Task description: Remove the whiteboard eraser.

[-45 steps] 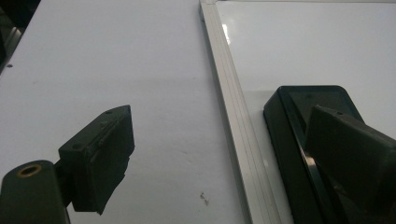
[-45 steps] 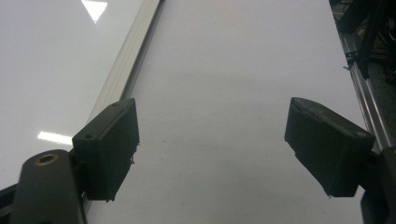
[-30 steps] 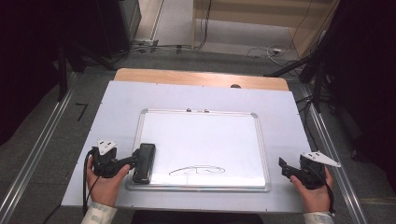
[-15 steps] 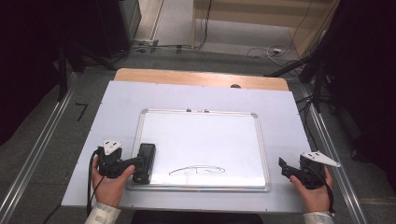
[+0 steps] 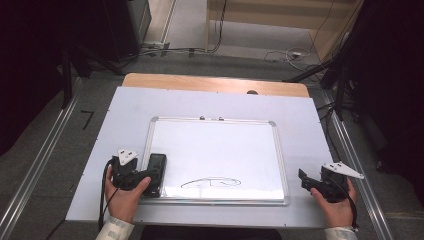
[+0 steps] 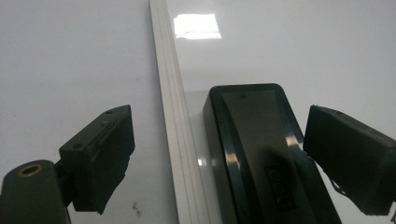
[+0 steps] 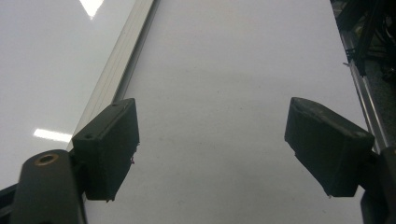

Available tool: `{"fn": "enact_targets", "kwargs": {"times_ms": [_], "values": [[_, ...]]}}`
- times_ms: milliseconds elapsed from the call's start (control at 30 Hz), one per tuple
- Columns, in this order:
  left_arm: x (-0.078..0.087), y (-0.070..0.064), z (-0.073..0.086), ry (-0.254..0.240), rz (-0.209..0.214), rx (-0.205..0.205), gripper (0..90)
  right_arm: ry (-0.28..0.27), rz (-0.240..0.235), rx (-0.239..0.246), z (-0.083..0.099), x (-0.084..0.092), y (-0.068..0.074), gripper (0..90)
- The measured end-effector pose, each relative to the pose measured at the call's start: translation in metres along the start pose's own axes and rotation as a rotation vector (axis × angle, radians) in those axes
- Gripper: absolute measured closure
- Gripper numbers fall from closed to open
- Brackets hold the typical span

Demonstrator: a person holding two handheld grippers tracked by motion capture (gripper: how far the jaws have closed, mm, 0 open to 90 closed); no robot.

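We see the black eraser [image 5: 156, 174] lying on the whiteboard [image 5: 220, 150] at its near left corner, its long axis running from us toward the far edge, just inside the silver frame [image 6: 173, 126]. The left gripper [image 5: 150, 175] stands spread wide around it: one jaw outside the frame over the counter [image 5: 125, 110], the other beside the eraser's far flank; we cannot tell if either pad touches. The eraser's near end is cut off in the left gripper view. The right gripper [image 5: 306, 180] rests released, wide apart, over bare counter right of the board. A dark scribble [image 5: 211, 183] sits near the board's front edge.
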State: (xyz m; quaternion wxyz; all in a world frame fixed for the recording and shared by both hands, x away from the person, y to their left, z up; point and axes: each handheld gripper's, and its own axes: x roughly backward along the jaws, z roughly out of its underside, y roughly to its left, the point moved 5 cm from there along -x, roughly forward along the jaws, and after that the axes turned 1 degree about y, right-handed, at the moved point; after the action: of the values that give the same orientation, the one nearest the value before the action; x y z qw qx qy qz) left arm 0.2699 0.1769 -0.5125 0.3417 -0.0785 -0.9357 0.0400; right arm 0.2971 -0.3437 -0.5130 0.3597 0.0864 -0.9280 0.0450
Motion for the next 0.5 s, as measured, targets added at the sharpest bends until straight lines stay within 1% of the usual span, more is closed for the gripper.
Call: {"fn": "enact_targets", "kwargs": {"times_ms": [133, 400, 433, 500], "values": [[-0.002, -0.005, -0.001, 0.001, 0.005, -0.004, 9.5, 0.0, 0.002, 0.001, 0.0, 0.0, 0.0, 16.6], [-0.007, -0.013, -0.001, 0.017, 0.001, -0.027, 9.5, 0.002, 0.006, 0.003, 0.0, -0.001, 0.0, 16.9], [-0.009, -0.016, -0.001, 0.017, -0.008, -0.032, 10.6, 0.001, 0.006, 0.007, 0.0, -0.001, 0.0, 17.1], [-0.011, -0.017, -0.001, 0.018, -0.022, -0.039, 11.9, 0.003, 0.007, 0.005, 0.001, -0.001, 0.0, 17.2]]}}
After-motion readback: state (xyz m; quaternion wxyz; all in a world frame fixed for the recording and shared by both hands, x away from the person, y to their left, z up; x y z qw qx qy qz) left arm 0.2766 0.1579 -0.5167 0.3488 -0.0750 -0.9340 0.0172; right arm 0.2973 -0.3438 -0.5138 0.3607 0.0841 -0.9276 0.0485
